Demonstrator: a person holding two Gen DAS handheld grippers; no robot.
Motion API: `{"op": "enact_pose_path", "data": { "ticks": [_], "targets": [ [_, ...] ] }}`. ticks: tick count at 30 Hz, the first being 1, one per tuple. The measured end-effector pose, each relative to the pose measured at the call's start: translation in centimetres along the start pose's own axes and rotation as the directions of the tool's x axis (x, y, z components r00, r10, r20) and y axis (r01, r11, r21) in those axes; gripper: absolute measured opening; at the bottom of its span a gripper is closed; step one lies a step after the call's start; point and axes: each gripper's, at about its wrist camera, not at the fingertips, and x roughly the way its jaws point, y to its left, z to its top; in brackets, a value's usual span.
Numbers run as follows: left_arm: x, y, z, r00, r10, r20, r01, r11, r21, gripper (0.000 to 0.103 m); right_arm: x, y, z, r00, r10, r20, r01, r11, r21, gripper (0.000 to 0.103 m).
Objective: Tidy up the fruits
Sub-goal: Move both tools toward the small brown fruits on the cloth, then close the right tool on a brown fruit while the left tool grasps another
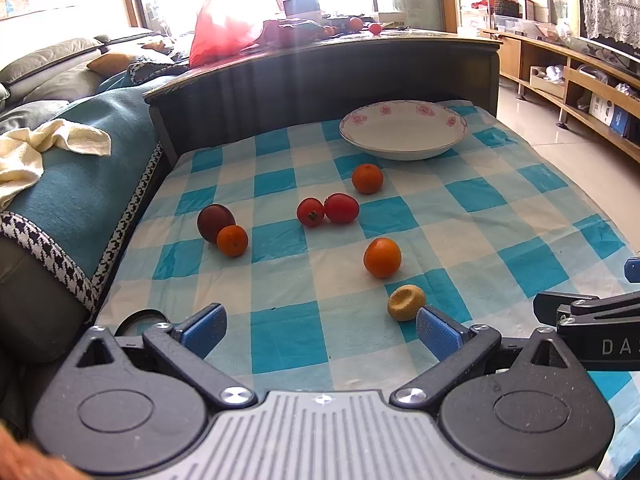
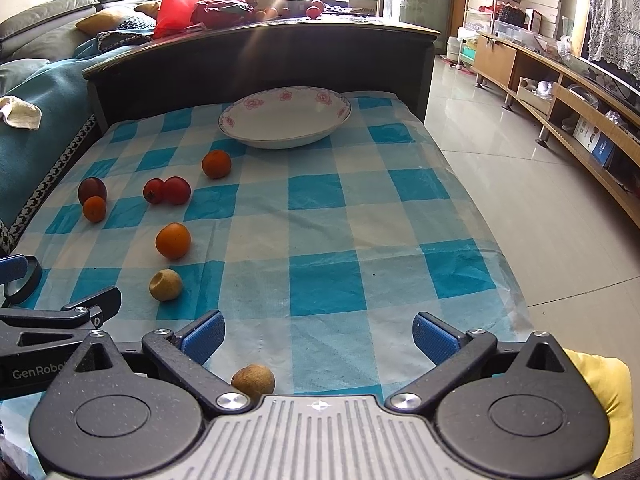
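Note:
A white floral plate (image 1: 403,145) (image 2: 285,136) sits empty at the far end of the blue-checked cloth. Loose fruit lies nearer: three oranges (image 1: 382,257) (image 2: 173,240), two red tomatoes (image 1: 341,208) (image 2: 176,190), a dark plum (image 1: 213,220) (image 2: 91,189) and a tan hollowed fruit (image 1: 406,302) (image 2: 165,284). Another brown round fruit (image 2: 253,381) lies just ahead of the right gripper's body. My left gripper (image 1: 320,330) is open near the cloth's front edge, nothing between its fingers. My right gripper (image 2: 318,338) is open too, and its arm shows in the left wrist view (image 1: 592,320).
A dark wooden headboard-like panel (image 1: 320,76) stands behind the plate. A sofa with a teal cover and a cream towel (image 1: 44,148) runs along the left. Tiled floor (image 2: 520,168) and low wooden shelving (image 2: 560,92) lie to the right. A red bag (image 2: 180,0) sits on the back table.

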Motion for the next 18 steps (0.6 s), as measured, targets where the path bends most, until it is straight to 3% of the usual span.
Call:
{"op": "enact_pose_path", "data": {
  "ticks": [11,18],
  "targets": [
    [0.34,-0.09,-0.18,1.0,0.0,-0.004,0.0,1.0,0.013,0.103,0.34,0.12,0.08,1.0,0.005,-0.017,-0.005,1.0,0.002,0.094],
    [0.31,0.11,-0.59,0.999,-0.035,0.025,0.034,0.998,0.045,0.103,0.72,0.07,-0.12,0.999,0.035,-0.04,-0.035,0.999,-0.013,0.089]
  ]
}}
